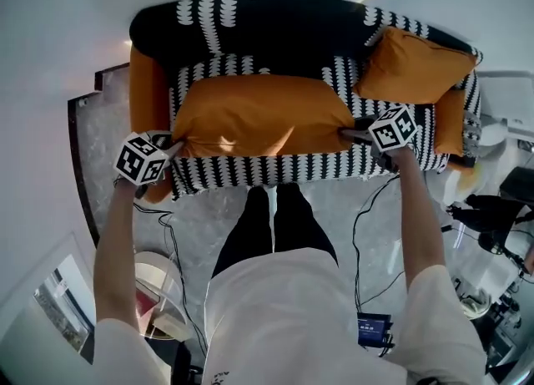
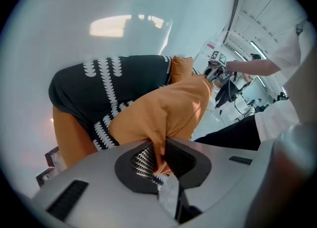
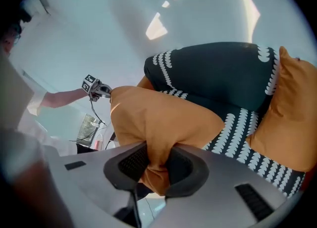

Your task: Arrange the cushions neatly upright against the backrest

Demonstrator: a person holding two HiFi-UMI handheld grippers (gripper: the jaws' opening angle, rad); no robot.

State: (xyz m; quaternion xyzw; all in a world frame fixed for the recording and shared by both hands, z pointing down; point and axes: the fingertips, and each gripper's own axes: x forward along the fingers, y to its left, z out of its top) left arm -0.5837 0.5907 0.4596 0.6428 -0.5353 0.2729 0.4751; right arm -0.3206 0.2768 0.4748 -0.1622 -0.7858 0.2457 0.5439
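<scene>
The long cushion (image 1: 259,116) is held over the front of the seat (image 1: 275,170), and in the gripper views it seems lifted clear of it. Its long axis runs left to right, parallel to the backrest (image 1: 275,28), which lies beyond it, away from the person. The left gripper (image 1: 169,144) is clamped on a fold of fabric at the left corner. The right gripper (image 1: 352,133) is clamped on a bunched corner at the right end. Both arms are stretched forward, with the grippers pitched downward. Neither hand is seen to be nearer the backrest. A small cushion (image 1: 413,66) is leaned, tilted, in the right corner, near the right gripper. A level push back by both hands is judged to be called for, with the right end kept off the small cushion.
</scene>
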